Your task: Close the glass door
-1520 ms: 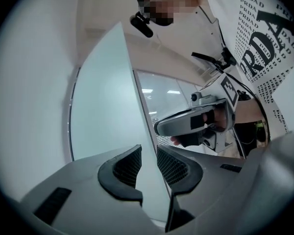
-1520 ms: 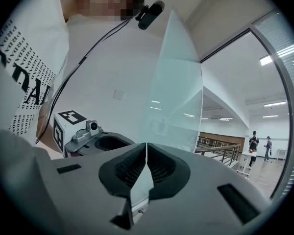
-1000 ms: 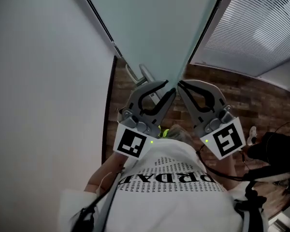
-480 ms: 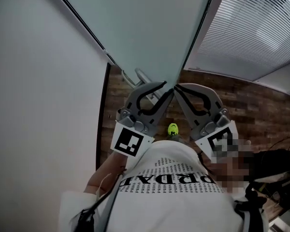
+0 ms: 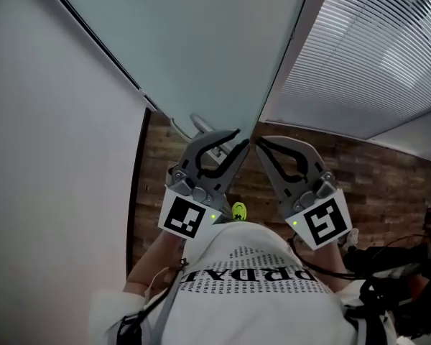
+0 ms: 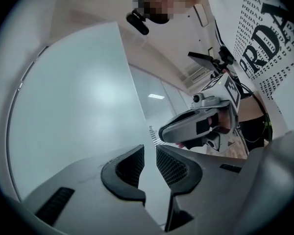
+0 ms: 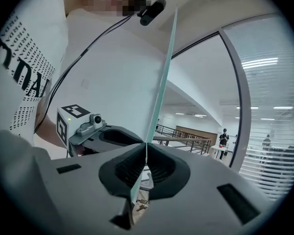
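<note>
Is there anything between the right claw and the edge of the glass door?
Nothing visible. The right claw, shut, sits right at the glass door's edge; the left claw is beside it, slightly open.

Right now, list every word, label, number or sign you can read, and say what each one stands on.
"PRDA": large black letters on the person's white shirt, running off the picture's edge in the left gripper view.
Small repeated print on the same shirt: too small to read.
Marker cubes: black-and-white square patterns only, no words or numbers.
</note>
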